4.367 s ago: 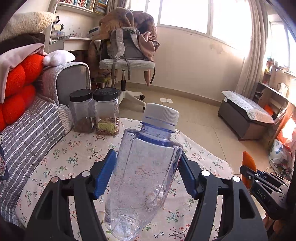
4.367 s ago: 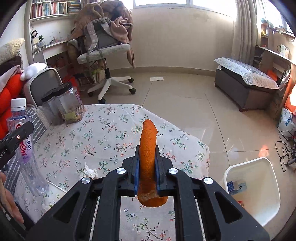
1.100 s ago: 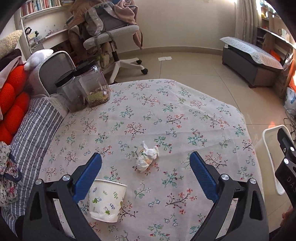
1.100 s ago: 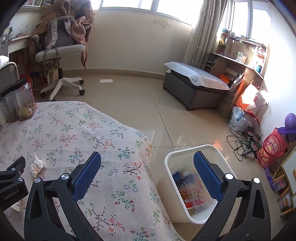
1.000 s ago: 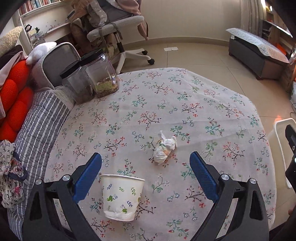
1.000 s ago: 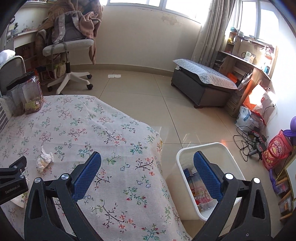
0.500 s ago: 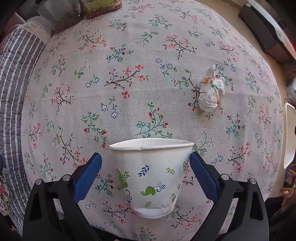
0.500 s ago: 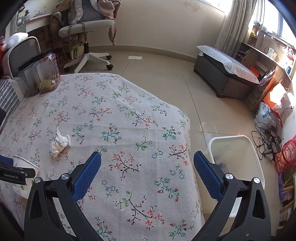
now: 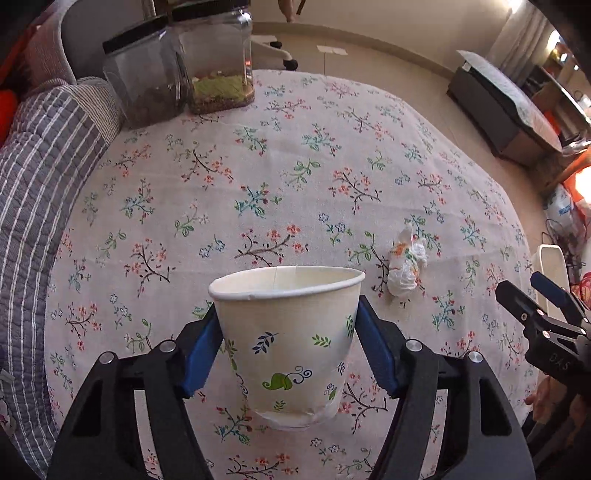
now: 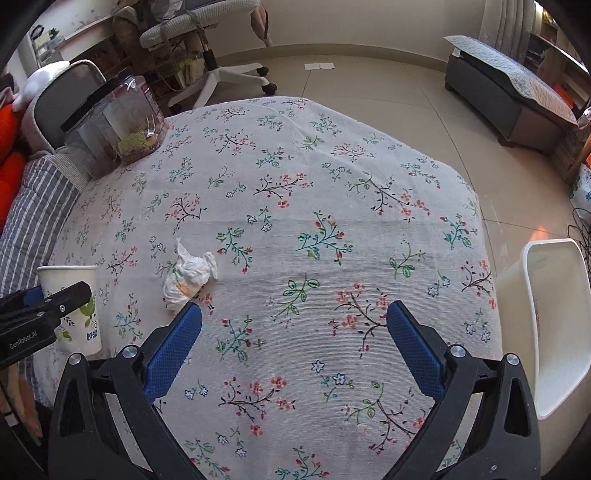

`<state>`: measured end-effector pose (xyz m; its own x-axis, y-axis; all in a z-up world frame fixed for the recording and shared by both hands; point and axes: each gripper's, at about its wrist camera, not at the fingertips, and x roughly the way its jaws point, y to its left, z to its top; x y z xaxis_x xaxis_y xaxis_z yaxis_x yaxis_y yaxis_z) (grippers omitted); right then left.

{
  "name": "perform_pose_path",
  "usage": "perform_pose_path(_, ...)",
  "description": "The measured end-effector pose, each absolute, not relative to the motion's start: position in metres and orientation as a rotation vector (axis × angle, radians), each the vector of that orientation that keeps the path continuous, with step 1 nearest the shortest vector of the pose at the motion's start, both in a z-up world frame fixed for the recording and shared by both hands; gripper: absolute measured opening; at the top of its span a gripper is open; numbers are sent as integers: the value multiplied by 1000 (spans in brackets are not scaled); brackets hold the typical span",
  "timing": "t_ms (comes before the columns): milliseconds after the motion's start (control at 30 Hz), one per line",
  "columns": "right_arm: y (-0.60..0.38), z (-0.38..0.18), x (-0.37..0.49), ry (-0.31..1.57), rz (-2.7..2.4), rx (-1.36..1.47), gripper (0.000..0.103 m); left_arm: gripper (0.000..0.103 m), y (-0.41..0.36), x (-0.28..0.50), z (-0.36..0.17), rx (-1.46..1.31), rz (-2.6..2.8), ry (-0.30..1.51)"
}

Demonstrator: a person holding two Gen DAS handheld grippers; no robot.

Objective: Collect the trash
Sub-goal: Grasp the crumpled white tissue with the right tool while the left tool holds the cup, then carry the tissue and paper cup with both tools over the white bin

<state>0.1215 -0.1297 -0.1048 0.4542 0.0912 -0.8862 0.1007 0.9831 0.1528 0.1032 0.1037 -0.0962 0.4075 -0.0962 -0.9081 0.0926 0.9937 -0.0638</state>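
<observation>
A white paper cup (image 9: 284, 350) with leaf prints stands upright on the flowered tablecloth (image 9: 295, 166). My left gripper (image 9: 288, 310) straddles it; its jaws are closing and the blue pads (image 9: 201, 350) touch both sides of the cup. A crumpled white tissue (image 9: 404, 266) lies to the cup's right. In the right wrist view the tissue (image 10: 188, 275) sits just beyond the left fingertip of my right gripper (image 10: 293, 308), which hangs open over bare cloth. The cup (image 10: 70, 280) and left gripper (image 10: 48, 299) show at that view's left edge.
A white trash bin (image 10: 554, 314) stands on the floor off the table's right edge. Two clear jars with black lids (image 9: 218, 62) stand at the far left of the table. A striped sofa cover (image 9: 37, 166) borders the left side. An office chair (image 10: 207, 14) stands beyond.
The left gripper's jaws have narrowed from wide open onto the paper cup. The right gripper swung from the bin toward the table and sank near the tissue.
</observation>
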Motion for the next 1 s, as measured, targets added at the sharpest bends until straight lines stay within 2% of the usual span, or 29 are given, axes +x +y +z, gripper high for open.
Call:
perform_pose_path(100,-108,-120,137,1172,5,294,96,67,114,105,-79,13,-81,1019)
perform_pose_path(233,-74,-132,152,1198,-18,277,90,67,119,115,-43,39,-57,832)
perform_pose_path(300,-64,-136,159,1209,-31,270,87,67,122,122,-35,3,-68,801)
perform_pose_path(400,-56,-140,167,1226,-42,263,75,67,136,131,-34,-72,-64,809)
perform_pose_path(467,-56,-142,168,1237,-46,258,60,67,147,134,-35,-122,-54,817)
perform_pose_path(500,-54,-142,170,1235,-50,252,56,67,151,135,-35,-139,-48,818)
perform_pose_path(567,-49,-142,172,1228,-49,238,38,67,158,138,-35,-165,-39,818)
perform_pose_path(600,-47,-142,173,1228,-42,236,33,67,160,139,-35,-175,-37,818)
perform_pose_path(800,-41,-128,175,1166,-5,229,30,67,167,145,-44,-204,-11,849)
perform_pose_path(1000,-42,-89,169,1036,12,216,30,67,168,148,-49,-209,12,858)
